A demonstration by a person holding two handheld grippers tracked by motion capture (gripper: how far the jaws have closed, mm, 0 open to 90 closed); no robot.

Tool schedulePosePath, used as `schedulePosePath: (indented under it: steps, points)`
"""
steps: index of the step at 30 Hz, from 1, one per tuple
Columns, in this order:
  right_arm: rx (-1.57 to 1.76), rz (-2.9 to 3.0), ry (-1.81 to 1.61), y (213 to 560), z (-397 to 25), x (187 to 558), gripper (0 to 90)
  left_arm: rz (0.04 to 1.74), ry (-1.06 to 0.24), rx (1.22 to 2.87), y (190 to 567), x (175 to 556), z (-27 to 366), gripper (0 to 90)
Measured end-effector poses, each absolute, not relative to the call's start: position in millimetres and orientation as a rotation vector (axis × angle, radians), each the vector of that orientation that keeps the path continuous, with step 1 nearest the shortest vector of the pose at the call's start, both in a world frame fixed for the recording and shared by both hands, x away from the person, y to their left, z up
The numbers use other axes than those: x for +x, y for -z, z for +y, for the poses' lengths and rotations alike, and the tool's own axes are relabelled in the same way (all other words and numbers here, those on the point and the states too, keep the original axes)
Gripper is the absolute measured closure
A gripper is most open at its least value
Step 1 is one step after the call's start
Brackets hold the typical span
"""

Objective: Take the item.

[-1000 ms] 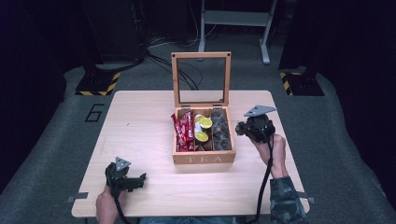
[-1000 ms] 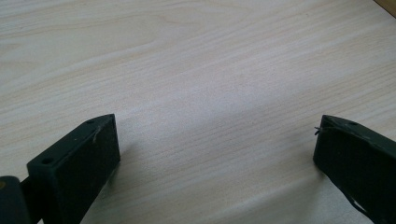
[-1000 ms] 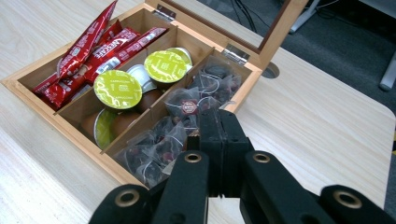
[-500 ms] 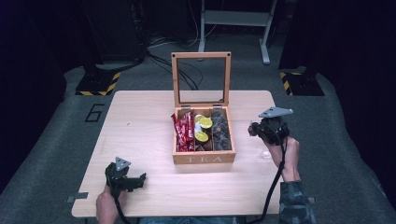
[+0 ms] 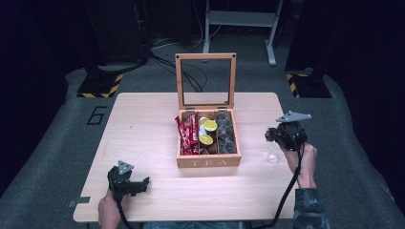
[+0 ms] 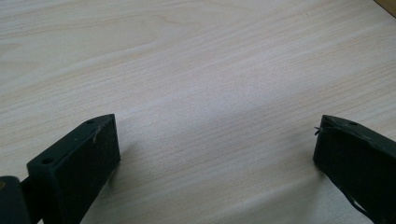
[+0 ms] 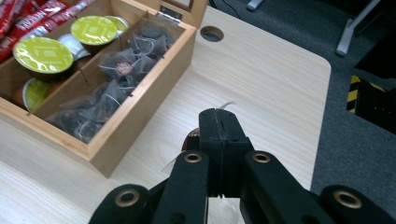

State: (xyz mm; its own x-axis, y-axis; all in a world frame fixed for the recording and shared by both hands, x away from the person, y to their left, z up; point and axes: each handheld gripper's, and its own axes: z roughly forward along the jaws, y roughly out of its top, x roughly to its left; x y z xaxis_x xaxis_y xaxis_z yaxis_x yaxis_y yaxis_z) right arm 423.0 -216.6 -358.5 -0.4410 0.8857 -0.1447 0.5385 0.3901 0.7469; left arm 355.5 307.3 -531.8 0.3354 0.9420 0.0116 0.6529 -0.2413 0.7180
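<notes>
Here, right hand-held gripper (image 7: 218, 122) clenched on a tea bag (image 7: 192, 138); left hand-held gripper (image 6: 215, 144) wide apart, empty.

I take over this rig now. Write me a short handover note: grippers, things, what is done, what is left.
Left gripper: open, empty, low over the table near its front left.
Right gripper: shut on a clear tea bag, right of the tea box.
Done: the bag is out of the box, whose lid stands open.
Left: probably to set the bag down.
</notes>
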Motion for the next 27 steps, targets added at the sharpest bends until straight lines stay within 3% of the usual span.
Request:
schedulePosePath:
  steps: [27]
  points:
    - [1.360,2.122,-0.767,396.9,-250.1,427.1,90.0,1.394,-0.606,1.986,531.8,355.5,307.3,0.2]
